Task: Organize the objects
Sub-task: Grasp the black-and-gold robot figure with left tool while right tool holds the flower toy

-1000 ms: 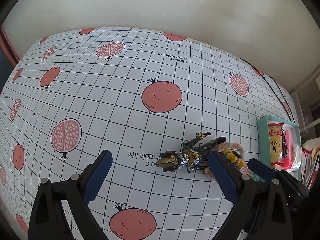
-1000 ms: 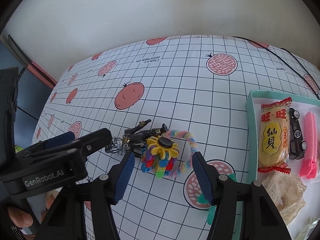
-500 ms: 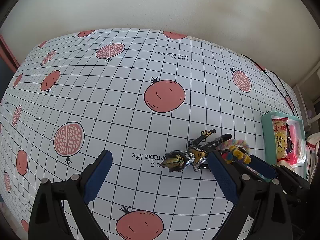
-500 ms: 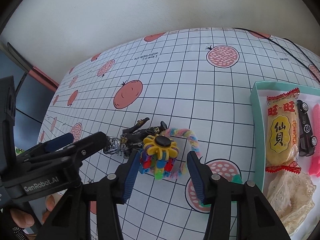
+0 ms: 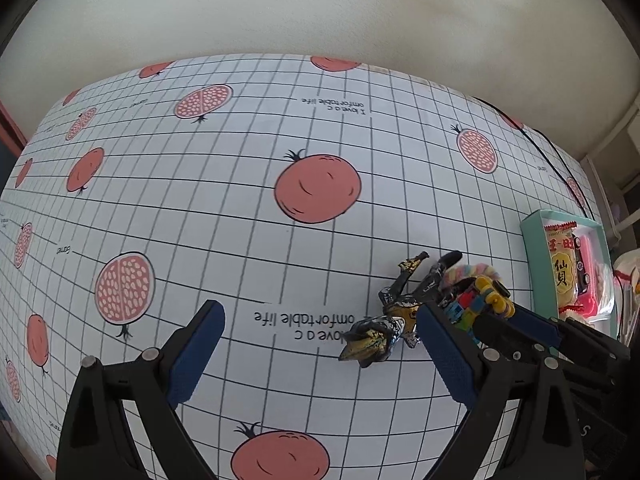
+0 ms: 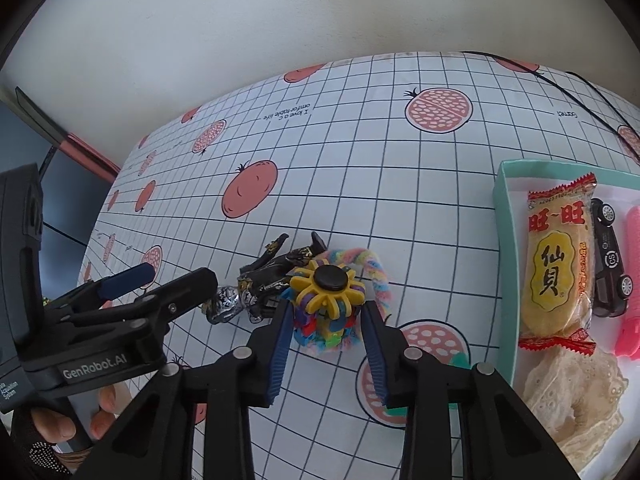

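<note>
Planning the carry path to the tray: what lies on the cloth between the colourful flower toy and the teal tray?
In the right wrist view, only bare gridded tablecloth lies between the flower toy and the teal tray; nothing blocks that stretch.

Both grippers are black plastic with ribbed blue pads (image 6: 280, 344), silver screws, "GenRobot.AI" printed white on the left gripper (image 6: 164, 282).

Bright, even daylight; soft shadows; strong fisheye bending, dark corners.
</note>
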Available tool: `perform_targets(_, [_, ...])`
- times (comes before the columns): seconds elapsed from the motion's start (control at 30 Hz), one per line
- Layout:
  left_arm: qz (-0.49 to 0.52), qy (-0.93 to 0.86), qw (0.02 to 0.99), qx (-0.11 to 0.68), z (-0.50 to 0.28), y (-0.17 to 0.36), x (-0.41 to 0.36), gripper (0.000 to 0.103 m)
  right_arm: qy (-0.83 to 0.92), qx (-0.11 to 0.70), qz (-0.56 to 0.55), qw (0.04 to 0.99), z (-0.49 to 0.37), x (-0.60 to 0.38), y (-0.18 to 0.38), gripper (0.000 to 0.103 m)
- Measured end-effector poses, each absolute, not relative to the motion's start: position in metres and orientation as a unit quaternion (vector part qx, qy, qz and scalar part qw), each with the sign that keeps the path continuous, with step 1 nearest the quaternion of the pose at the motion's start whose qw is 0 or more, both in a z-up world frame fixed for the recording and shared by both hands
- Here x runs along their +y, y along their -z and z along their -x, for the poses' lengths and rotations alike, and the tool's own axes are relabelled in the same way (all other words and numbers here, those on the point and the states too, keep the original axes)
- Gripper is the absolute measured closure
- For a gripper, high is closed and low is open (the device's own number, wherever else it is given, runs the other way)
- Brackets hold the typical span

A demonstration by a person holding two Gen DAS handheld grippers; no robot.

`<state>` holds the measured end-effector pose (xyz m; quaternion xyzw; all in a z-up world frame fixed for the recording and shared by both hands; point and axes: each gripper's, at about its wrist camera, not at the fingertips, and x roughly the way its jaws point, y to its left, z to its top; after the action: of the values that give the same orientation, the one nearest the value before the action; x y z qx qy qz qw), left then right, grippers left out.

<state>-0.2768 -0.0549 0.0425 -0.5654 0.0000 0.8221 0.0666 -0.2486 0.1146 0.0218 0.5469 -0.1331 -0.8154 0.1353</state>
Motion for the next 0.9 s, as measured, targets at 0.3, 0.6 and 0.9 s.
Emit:
perform_targets(0.3, [0.573, -0.813, 0.094, 0.045, 0.273, -0.029, -0.025, 0.007, 0.815, -0.147, -0.544, 0.135, 0.251, 0.132, -0.022, 0.076])
perform_targets(0.6, [0.575, -0.804, 0.124, 0.09, 0.267, -0.029, -0.011, 0.008, 0.813, -0.167, -0.541, 0.133, 0.253, 0.145, -0.022, 0.076])
perform_targets(0.9, [0.591, -0.789, 0.138, 0.099, 0.266, -0.012, 0.0, 0.031, 0.813, -0.188, -0.533, 0.142, 0.254, 0.143, -0.021, 0.076])
